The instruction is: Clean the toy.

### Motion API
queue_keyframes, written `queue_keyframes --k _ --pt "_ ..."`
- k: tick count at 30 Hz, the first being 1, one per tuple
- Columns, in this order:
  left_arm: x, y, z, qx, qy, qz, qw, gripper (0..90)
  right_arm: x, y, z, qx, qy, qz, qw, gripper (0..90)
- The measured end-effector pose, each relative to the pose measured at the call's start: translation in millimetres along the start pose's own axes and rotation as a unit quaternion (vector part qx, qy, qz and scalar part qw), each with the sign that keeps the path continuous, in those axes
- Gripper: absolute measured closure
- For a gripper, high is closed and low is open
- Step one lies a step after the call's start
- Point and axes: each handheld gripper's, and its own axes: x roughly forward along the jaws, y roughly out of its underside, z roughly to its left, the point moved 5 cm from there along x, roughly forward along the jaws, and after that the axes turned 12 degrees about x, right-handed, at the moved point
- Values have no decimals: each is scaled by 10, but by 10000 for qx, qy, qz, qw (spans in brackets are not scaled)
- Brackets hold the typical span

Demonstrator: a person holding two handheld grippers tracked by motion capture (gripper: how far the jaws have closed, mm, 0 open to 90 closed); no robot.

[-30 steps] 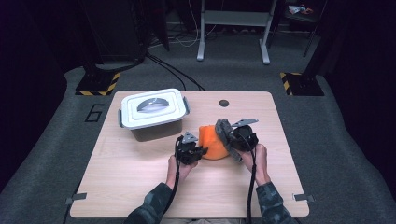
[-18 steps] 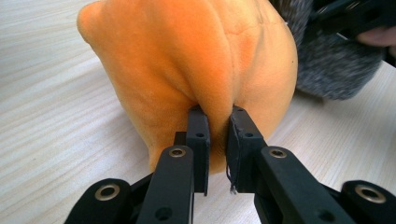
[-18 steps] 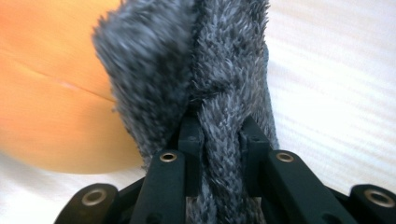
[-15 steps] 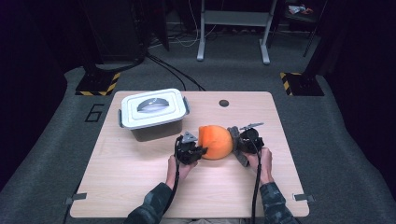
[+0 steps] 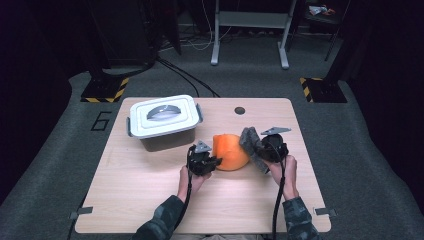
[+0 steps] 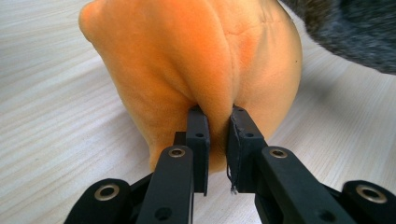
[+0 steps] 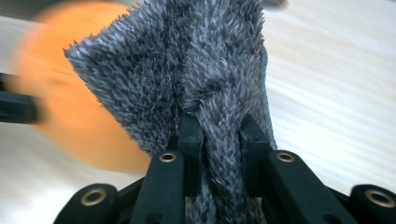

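An orange plush cloth [image 5: 230, 151] bulges up on the table between my two grippers. My left gripper [image 5: 210, 162] is shut on a fold of the orange cloth [image 6: 205, 70] at its near left edge, the pads [image 6: 198, 133] pinching the fabric. My right gripper [image 5: 257, 150] is shut on a grey fuzzy cloth [image 5: 250, 142], which hangs just right of the orange one. In the right gripper view the grey cloth [image 7: 196, 70] stands up between the pads [image 7: 191, 135], with the orange cloth [image 7: 70, 107] blurred behind it to the left.
A white lidded plastic box [image 5: 162, 120] stands at the back left of the wooden table [image 5: 150, 200]. A round cable hole [image 5: 240, 110] sits near the far edge. Dark floor, stand legs and cables lie beyond the table.
The right gripper swung its grey cloth away to the right, baring the orange cloth, then came back leftward toward it. The left gripper kept still.
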Motion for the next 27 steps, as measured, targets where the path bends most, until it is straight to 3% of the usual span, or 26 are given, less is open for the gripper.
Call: queue_keyframes --k 2,4,8,14,17,21,27 --pt "0 -3 -1 7 -4 -3 10000 796 41 5 132 -181 -74 110 9997 750" --pt "-1 -2 4 -6 11 -24 10000 787 140 34 186 -275 5 236 9993 750" --pt "-13 -18 -8 154 30 3 9999 718 211 40 141 -158 2 210 9997 751" --pt "-42 -24 -55 519 -179 17 9985 506 213 29 103 -101 39 269 9996 750" --pt "-23 -2 -66 598 -327 70 9977 457 227 18 100 -113 15 257 9996 750" --pt "14 23 -57 679 -391 197 9967 497 245 8 89 -74 5 276 9996 750" --pt "72 34 -47 646 -410 156 9969 742 273 13 63 -78 2 231 9997 751"
